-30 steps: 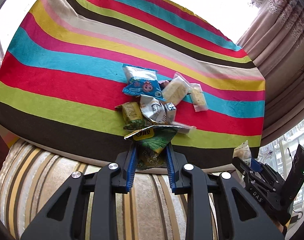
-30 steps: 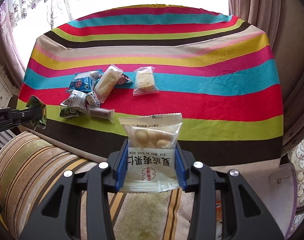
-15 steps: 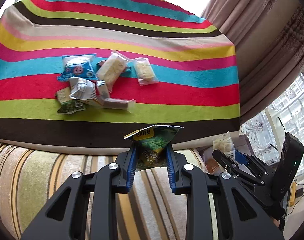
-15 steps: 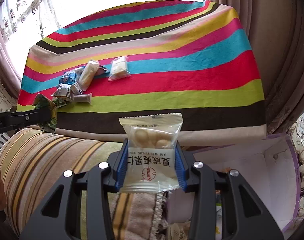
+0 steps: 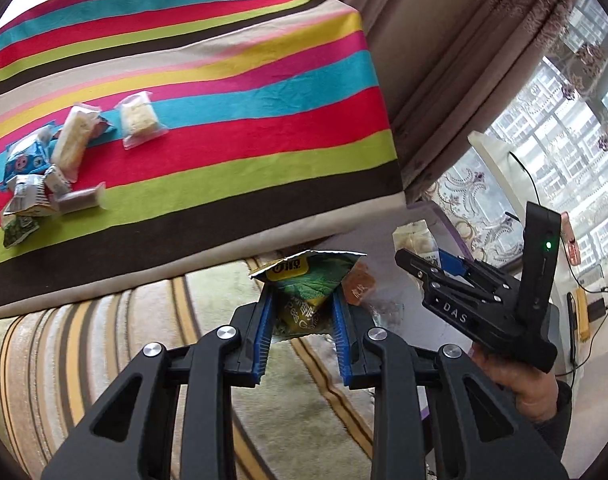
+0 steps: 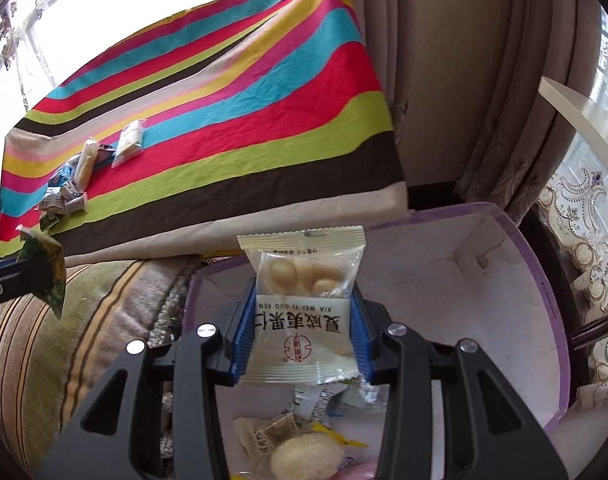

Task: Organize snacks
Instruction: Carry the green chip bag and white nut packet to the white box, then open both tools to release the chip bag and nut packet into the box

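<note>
Over the purple-rimmed box [image 6: 519, 240], our right gripper [image 6: 302, 330] clamped on a nut packet [image 6: 304, 312], our left gripper [image 5: 302, 316] pinching a green snack bag [image 5: 304, 288], more snacks [image 5: 64, 160] on the striped cloth [image 5: 244, 120]

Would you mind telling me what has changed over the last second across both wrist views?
Both grippers swung away from the striped table toward the purple-rimmed box. The right gripper now hangs over the box with its nut packet; the left gripper follows with the green packet. Both grips are unchanged, and the snack pile lies as before.
</note>
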